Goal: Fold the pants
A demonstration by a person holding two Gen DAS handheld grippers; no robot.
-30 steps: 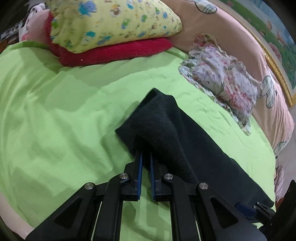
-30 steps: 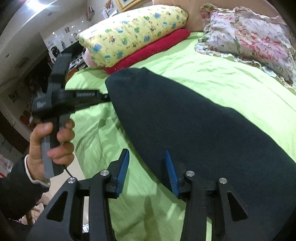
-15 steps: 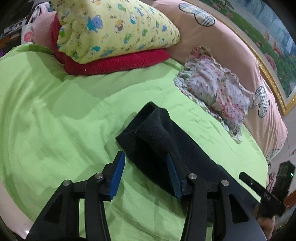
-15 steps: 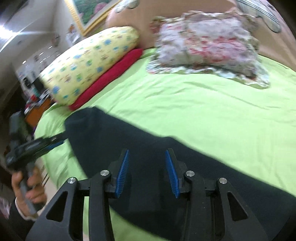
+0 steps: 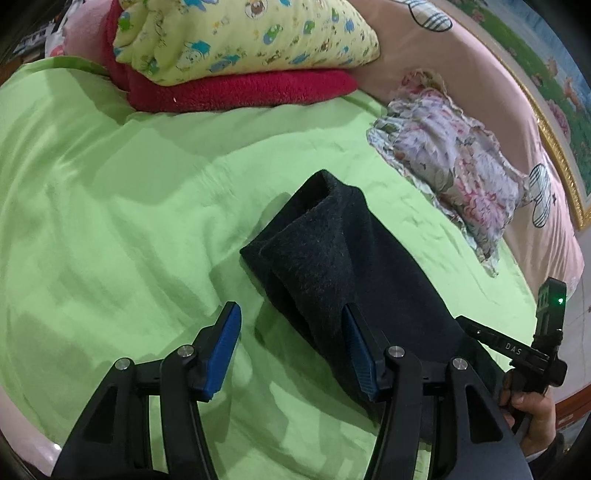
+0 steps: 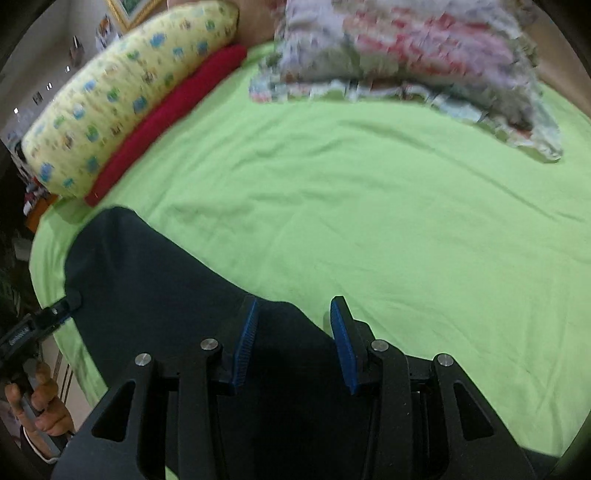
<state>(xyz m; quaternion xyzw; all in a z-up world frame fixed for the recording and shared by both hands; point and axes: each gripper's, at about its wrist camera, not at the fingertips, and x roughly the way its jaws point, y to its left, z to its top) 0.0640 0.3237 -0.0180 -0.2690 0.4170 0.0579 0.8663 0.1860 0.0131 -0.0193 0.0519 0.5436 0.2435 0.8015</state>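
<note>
A bed covered by a smooth lime-green sheet (image 5: 122, 206) fills both views, backed by a pink padded headboard (image 5: 480, 74) and a gold-framed picture (image 5: 554, 122). At the head of the bed a yellow cartoon-print pillow (image 5: 240, 33) is stacked on a folded red fleece blanket (image 5: 240, 90), and a frilled floral cushion (image 5: 454, 162) is seen beside them. The dark, fuzzy folded pants (image 5: 332, 258) are laid across the sheet near the bed's edge. The left tongs (image 5: 291, 343) are opening — the pants' edge lies between the blue pads, unclamped. The right tongs (image 6: 293, 339) are held apart above the dark cloth, gripping nothing.
</note>
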